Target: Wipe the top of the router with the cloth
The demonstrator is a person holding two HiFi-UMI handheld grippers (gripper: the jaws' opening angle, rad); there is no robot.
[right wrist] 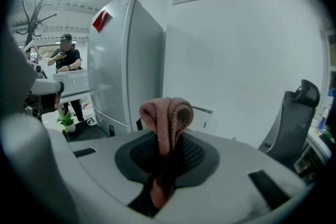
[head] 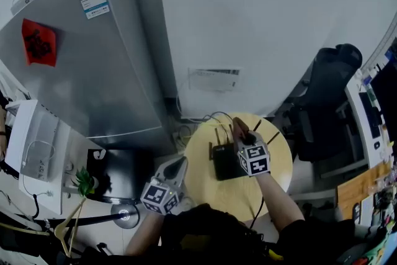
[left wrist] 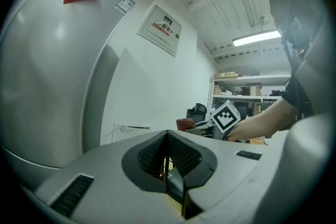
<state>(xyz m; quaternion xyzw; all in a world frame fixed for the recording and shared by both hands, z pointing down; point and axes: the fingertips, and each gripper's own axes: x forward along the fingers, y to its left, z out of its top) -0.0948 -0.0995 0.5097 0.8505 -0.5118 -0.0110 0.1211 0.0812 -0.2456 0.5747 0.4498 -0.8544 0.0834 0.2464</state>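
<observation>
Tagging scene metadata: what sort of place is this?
Likely an office or lab corner: a silver refrigerator, a black office chair, storage shelves with boxes, and a router on a small round table.

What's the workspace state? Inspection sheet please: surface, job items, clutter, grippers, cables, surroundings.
Surface: round yellow table beside a white wall.
Job's things: black router sits on the table; pink cloth is pinched in a gripper, near the router's far edge; contact cannot be told.
Clutter: nothing seen on the table besides the router.
Grippers: right gripper shut on the cloth; left gripper shut, empty, off the table's left edge.
Cables: loose cables by the wall behind the table.
Surroundings: fridge, office chair, potted plant.
</observation>
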